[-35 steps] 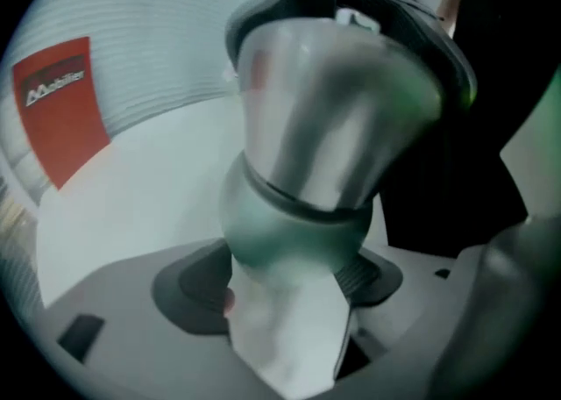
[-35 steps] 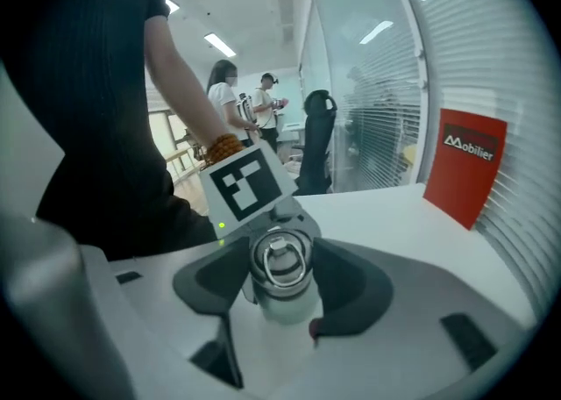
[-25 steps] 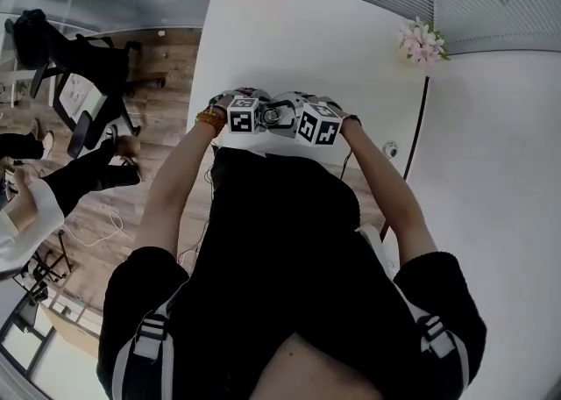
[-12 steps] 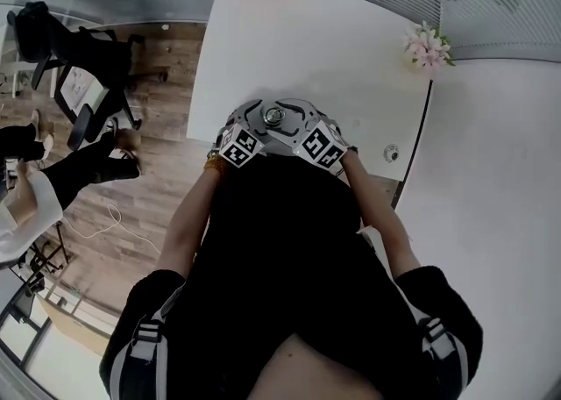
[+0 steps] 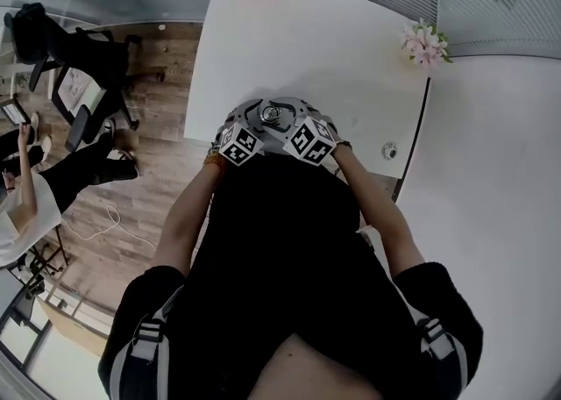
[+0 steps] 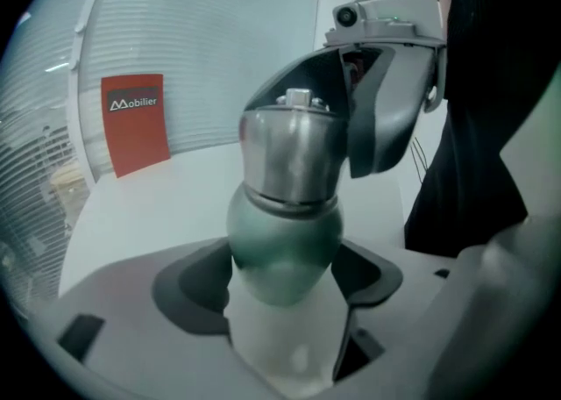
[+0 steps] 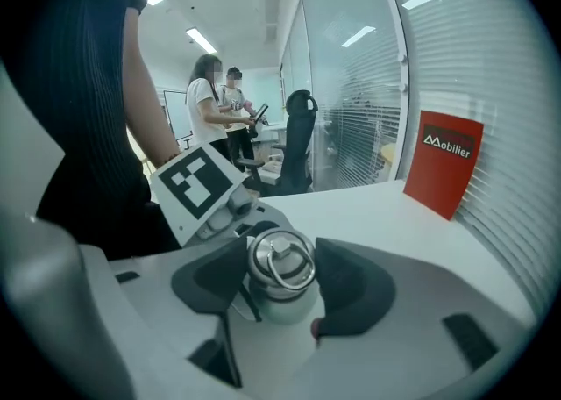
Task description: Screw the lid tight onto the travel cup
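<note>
green travel cup (image 6: 285, 249) near table (image 5: 351, 47) edge

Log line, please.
left gripper: jaws just closed onto travel cup | right gripper: jaws just closed onto lid | lid atop travel cup

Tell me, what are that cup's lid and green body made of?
The lid looks like bare brushed steel: silvery grey with soft streaky reflections, and a metal ring on top. The body has a satin green coating, probably paint over metal, though plastic can't be ruled out.
</note>
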Available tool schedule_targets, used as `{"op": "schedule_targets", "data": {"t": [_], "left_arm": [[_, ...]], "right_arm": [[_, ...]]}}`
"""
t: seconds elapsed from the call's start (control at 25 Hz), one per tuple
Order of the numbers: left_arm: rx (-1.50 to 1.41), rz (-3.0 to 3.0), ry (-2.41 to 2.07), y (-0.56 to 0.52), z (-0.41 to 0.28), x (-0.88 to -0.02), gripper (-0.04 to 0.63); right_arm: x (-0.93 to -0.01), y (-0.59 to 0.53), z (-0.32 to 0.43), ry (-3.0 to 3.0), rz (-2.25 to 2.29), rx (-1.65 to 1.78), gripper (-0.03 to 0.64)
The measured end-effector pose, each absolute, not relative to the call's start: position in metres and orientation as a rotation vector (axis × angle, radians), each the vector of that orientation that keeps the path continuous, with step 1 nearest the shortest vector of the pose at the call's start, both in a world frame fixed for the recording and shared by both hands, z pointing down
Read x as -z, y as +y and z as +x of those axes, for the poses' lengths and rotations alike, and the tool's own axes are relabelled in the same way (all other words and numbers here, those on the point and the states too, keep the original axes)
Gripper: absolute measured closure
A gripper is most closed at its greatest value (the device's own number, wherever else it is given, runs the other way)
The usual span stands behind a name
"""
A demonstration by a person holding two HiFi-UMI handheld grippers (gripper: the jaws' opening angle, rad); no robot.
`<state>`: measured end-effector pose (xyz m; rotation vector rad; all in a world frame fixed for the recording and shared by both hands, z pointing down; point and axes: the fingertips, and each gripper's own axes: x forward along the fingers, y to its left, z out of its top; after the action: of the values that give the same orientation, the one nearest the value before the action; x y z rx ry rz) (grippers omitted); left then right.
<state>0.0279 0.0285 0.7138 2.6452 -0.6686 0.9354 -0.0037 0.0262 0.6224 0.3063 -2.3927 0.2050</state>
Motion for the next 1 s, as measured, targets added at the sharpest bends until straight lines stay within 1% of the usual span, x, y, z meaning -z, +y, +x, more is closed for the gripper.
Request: {"op": "schedule_targets", "data": {"t": [0.12, 0.36, 0.48, 0.6, 0.64, 0.68, 0.8, 0.92, 1.0], "left_arm": [[-1.063, 2.710, -0.408, 0.028, 0.028, -0.717, 0.236], [-1.412, 2.779, 0.364, 0.027, 0.021, -0.718, 0.236], [-1.461, 2.778, 0.529, 0.025, 0.018, -0.720, 0.235], [-1.374, 2.784, 0.393, 0.026, 0.022, -0.716, 0.235], [-1.333, 2.782, 0.299, 0.027, 0.023, -0.715, 0.233], [-1.288, 2.780, 0.187, 0.027, 0.024, -0.715, 0.232], [-1.120, 2.742, -0.203, 0.024, 0.024, -0.712, 0.232], [-0.957, 2.643, -0.541, 0.022, 0.020, -0.708, 0.232], [-0.913, 2.593, -0.688, 0.021, 0.021, -0.709, 0.235]], "right_arm": [[-0.624, 0.027, -0.005, -2.378, 0.159, -0.121, 0.371], [-0.624, 0.026, -0.012, -2.314, -0.155, 0.023, 0.371], [-0.624, 0.024, -0.013, -2.302, -0.199, 0.041, 0.371], [-0.622, 0.022, -0.010, -2.343, -0.107, 0.005, 0.365], [-0.620, 0.020, -0.008, -2.375, -0.033, -0.036, 0.336], [-0.617, 0.018, -0.006, -2.413, 0.055, -0.091, 0.322], [-0.609, 0.013, 0.002, -2.482, 0.322, -0.253, 0.322], [-0.609, 0.017, 0.003, -2.484, 0.469, -0.309, 0.325], [-0.611, 0.019, 0.002, -2.471, 0.516, -0.318, 0.328]]}}
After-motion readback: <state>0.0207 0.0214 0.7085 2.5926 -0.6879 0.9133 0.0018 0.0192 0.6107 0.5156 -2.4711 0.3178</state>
